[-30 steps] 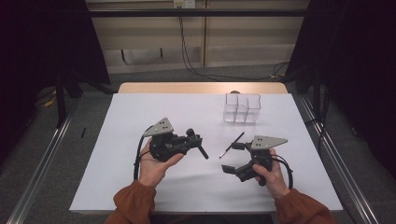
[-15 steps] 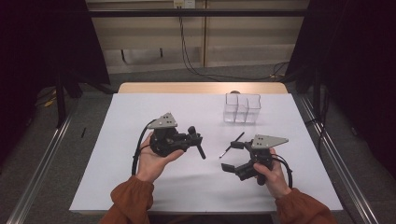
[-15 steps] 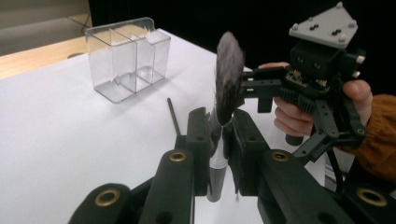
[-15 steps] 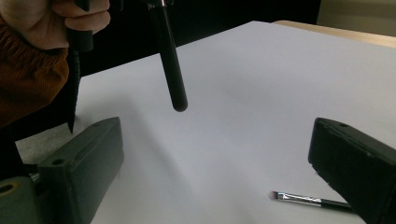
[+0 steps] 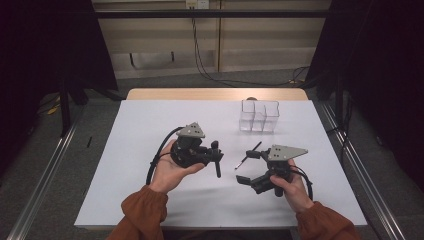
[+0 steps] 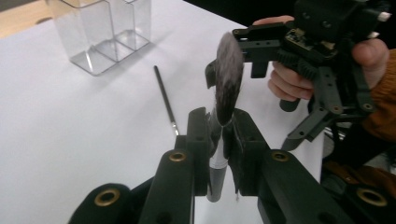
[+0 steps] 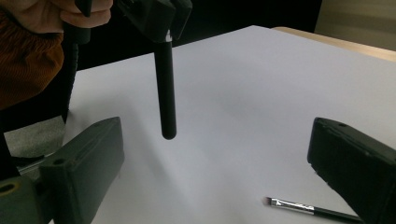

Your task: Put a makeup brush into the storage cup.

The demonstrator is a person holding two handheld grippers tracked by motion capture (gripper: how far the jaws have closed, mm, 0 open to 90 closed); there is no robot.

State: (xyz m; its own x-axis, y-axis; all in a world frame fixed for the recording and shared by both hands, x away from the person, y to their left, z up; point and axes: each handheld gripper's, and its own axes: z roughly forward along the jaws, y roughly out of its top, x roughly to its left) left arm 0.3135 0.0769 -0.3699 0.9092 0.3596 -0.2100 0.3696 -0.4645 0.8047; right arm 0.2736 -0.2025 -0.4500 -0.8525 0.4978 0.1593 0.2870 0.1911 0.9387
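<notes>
Little changed since earlier frames: left tool (image 5: 216, 159) slightly shifted, still pinching powder brush (image 6: 227, 88), handle hanging bench-ward. Thin brush (image 5: 248, 154) lies diagonally on bench (image 5: 125, 130), just far-left of right tool (image 5: 249, 168), spread, nearer.

left gripper (image 5: 216, 156) | shifted slightly away from the person, toward table centre, since the earliest frame | powder brush (image 6: 227, 84) clamped in it carried along | left forearm now extends further over the table
</notes>
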